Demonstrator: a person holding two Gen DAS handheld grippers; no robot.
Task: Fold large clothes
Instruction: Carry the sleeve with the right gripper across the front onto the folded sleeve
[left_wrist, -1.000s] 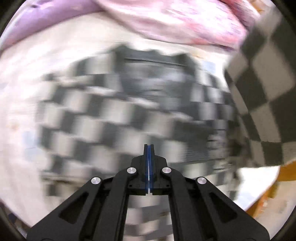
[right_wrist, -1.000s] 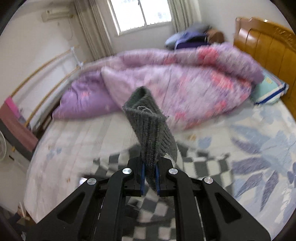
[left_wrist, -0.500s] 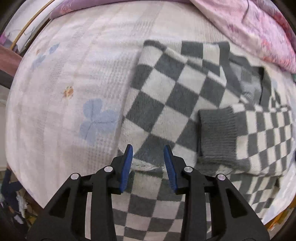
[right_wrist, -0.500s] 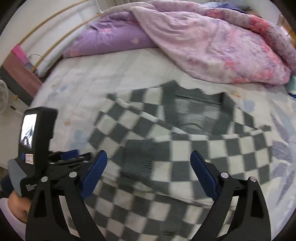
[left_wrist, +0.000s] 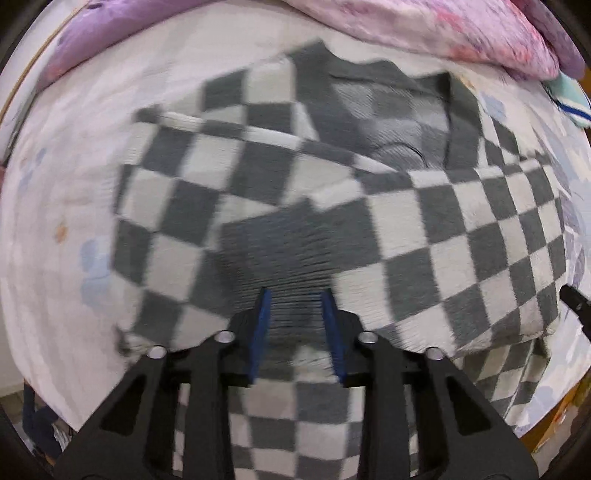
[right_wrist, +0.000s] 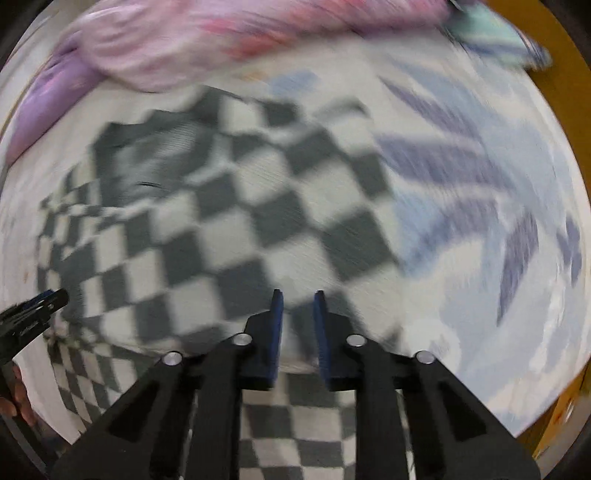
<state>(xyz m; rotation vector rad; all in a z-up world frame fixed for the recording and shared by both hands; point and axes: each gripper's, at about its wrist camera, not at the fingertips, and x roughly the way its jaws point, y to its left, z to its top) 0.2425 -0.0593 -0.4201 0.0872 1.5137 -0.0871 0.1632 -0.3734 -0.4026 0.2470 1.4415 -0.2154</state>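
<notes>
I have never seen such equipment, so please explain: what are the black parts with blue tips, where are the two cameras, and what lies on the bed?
No robot is here: a person carries one hand-held gripper in each hand, with a wide-angle camera on each looking along its two fingers. The left hand-held gripper and the right hand-held gripper both point down at a grey-and-white checked sweater spread on the bed sheet, with sleeves folded across it. A pink and purple quilt lies behind it. Both grippers have just been closing, with knit fabric between the blue pads; blur hides whether they grip it yet.
</notes>
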